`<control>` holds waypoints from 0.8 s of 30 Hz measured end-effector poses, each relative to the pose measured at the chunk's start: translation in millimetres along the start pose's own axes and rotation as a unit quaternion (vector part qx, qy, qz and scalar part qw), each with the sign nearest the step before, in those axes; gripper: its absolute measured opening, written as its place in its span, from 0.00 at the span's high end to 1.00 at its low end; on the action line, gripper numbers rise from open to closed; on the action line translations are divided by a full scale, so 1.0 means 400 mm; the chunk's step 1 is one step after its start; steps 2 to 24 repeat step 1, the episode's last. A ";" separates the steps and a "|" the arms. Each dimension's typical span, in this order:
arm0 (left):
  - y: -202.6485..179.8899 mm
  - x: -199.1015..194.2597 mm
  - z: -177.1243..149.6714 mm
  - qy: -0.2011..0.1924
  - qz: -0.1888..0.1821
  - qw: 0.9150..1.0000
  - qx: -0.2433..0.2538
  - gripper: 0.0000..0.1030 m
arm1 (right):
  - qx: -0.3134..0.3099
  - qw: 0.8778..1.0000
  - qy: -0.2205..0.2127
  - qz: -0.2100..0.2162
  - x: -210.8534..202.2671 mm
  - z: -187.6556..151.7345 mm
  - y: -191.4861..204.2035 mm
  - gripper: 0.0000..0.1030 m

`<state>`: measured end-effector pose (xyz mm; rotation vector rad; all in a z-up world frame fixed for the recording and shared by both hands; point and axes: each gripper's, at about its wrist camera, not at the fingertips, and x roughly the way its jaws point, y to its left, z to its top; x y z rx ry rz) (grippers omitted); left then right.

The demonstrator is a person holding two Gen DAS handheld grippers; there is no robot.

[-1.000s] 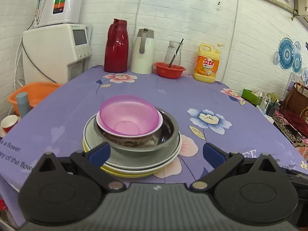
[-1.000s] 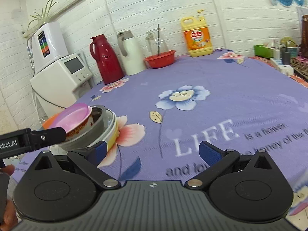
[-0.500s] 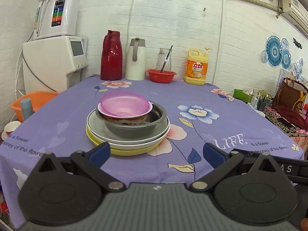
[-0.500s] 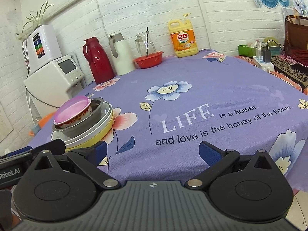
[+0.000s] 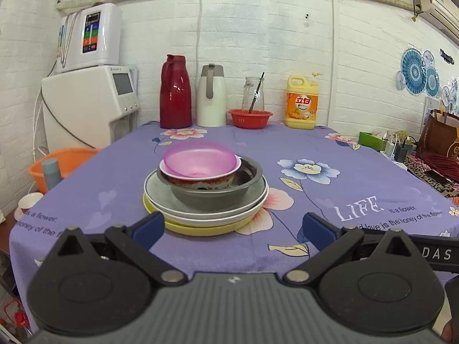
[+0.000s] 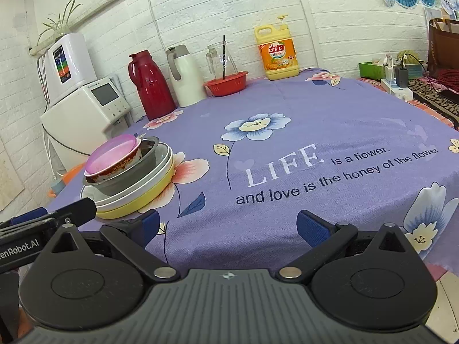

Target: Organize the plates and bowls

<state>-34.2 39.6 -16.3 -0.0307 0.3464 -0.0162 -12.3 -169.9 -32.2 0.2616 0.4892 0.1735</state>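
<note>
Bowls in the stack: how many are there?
3, nested: pink bowl on top, patterned bowl under it, grey bowl lowest, on the plates. More may be hidden inside.

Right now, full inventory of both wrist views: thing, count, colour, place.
pink bowl: 1, translucent pink, top of the stack
patterned bowl: 1, white with red-brown band, under the pink bowl
metal bowl: 1, grey, holding both bowls
plates: 3 as far as I can tell, grey, white, yellow at bottom, near left of table
tablecloth: 1, purple floral, covers table
thermos: 1, red, back edge
jug: 1, white and grey, beside thermos
basket: 1, red, back, glass pitcher behind
detergent bottle: 1, yellow, back right
water dispenser: 1, white, left of table
left gripper: open, empty
right gripper: open, empty
</note>
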 end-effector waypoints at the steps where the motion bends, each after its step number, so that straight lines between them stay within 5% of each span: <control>1: 0.001 -0.001 0.001 0.000 -0.004 1.000 -0.002 0.01 | 0.000 1.000 0.000 0.000 0.000 0.000 0.000 0.00; 24: 0.001 -0.001 0.001 0.000 -0.004 1.000 -0.002 0.01 | 0.000 1.000 0.000 0.000 0.000 0.000 0.000 0.00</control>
